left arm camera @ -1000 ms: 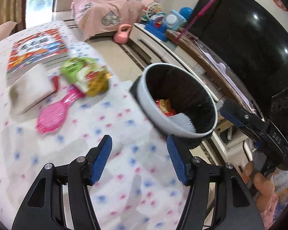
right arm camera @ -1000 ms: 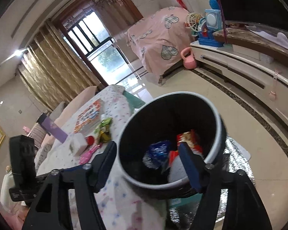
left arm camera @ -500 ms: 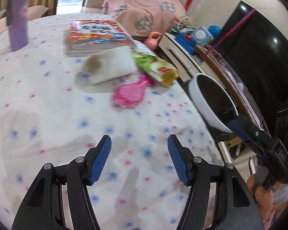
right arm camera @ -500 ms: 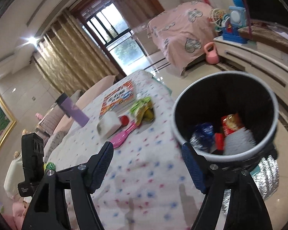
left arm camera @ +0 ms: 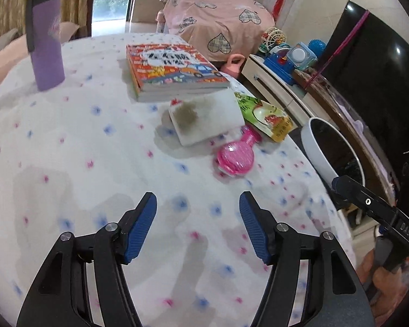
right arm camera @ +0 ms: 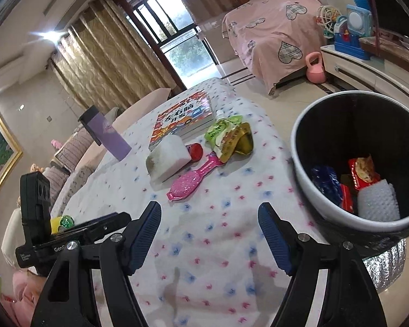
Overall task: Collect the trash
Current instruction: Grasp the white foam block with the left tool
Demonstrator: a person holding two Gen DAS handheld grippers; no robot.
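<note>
A black bin with a white rim (right arm camera: 316, 188) stands off the table's right edge and holds wrappers and a white foam piece; it also shows in the left wrist view (left arm camera: 317, 152). On the dotted tablecloth lie a stained white sponge (left arm camera: 204, 118) (right arm camera: 169, 155), green and yellow snack pouches (left arm camera: 267, 117) (right arm camera: 229, 136), a small red cap (right arm camera: 195, 151) and a pink hairbrush (left arm camera: 235, 156) (right arm camera: 191, 181). My left gripper (left arm camera: 197, 227) is open and empty over the cloth, short of the brush. My right gripper (right arm camera: 210, 235) is open and empty, left of the bin.
A picture book (left arm camera: 174, 68) (right arm camera: 181, 121) lies behind the sponge. A purple tumbler (left arm camera: 45, 38) (right arm camera: 106, 133) stands at the far left. Beyond the table are a pink-covered sofa (right arm camera: 275, 30), a low white cabinet (left arm camera: 275, 87) with toys and a pink kettlebell (right arm camera: 316, 68).
Both grippers have swung left, away from the bin and toward the table items. The bin has slid to the right edge of both views. Both stay open and empty.
</note>
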